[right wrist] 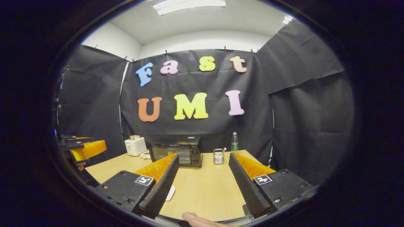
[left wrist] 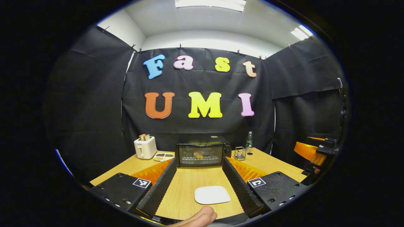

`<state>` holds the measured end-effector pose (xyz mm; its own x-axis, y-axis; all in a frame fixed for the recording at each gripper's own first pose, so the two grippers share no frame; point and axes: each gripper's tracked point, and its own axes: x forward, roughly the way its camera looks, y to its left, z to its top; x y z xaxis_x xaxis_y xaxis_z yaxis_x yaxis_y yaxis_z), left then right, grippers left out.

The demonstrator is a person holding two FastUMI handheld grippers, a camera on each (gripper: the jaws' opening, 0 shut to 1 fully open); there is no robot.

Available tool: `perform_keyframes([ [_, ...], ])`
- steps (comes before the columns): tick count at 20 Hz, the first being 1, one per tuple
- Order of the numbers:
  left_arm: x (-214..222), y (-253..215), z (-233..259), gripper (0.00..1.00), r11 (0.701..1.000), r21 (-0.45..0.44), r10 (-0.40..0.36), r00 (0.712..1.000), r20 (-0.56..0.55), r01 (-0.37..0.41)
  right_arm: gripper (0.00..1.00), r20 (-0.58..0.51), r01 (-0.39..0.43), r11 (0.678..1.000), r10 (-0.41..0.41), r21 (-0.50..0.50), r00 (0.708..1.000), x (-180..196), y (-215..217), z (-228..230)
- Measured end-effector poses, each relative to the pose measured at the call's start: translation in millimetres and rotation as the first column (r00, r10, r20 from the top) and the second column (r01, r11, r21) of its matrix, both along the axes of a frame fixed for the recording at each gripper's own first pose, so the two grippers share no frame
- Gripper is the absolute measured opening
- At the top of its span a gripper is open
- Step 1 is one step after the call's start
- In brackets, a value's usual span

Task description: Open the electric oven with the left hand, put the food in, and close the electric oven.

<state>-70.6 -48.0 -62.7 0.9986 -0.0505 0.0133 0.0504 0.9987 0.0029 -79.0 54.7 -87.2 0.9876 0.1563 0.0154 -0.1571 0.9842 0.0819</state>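
Observation:
The black electric oven [left wrist: 202, 154] stands at the back of the wooden table, its glass door closed. Through the glass a brownish piece of food [left wrist: 199, 154] rests on the rack. A white plate [left wrist: 212, 194] with nothing on it lies on the table in front. My left gripper [left wrist: 199, 161] is open, held well back from the oven and above the plate. My right gripper [right wrist: 204, 157] is open too, over bare table to the right of the oven [right wrist: 176, 153]. The plate's edge [right wrist: 170, 192] peeks out beside its left finger.
A white toaster [left wrist: 145, 147] with bread and a small dish [left wrist: 163, 156] stand left of the oven. A wire holder [left wrist: 240, 153] and a bottle [left wrist: 249, 139] stand to its right. The right gripper [left wrist: 317, 154] shows at the right edge, the left gripper [right wrist: 83, 148] at the left edge.

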Motion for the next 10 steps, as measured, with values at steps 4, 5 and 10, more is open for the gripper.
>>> perform_keyframes([
  [4, -0.5, -2.1, -2.1, 0.96, 1.0, 0.01, -0.003, 1.0, -0.002, 0.003, 1.0, 0.001, 0.005, 1.0, -0.005, 0.005, 1.0, 0.3, 0.8, -1.9],
  [5, -1.4, -3.5, -1.7, 0.96, 1.0, 0.011, -0.007, 1.0, -0.002, 0.007, 1.0, -0.003, 0.004, 1.0, -0.004, 0.007, 1.0, 0.9, 1.7, -3.0],
  [10, -1.6, -5.6, -7.1, 0.96, 1.0, 0.005, -0.018, 1.0, -0.009, 0.018, 1.0, -0.022, 0.002, 1.0, -0.002, 0.012, 1.0, 1.4, -0.8, -11.0],
])
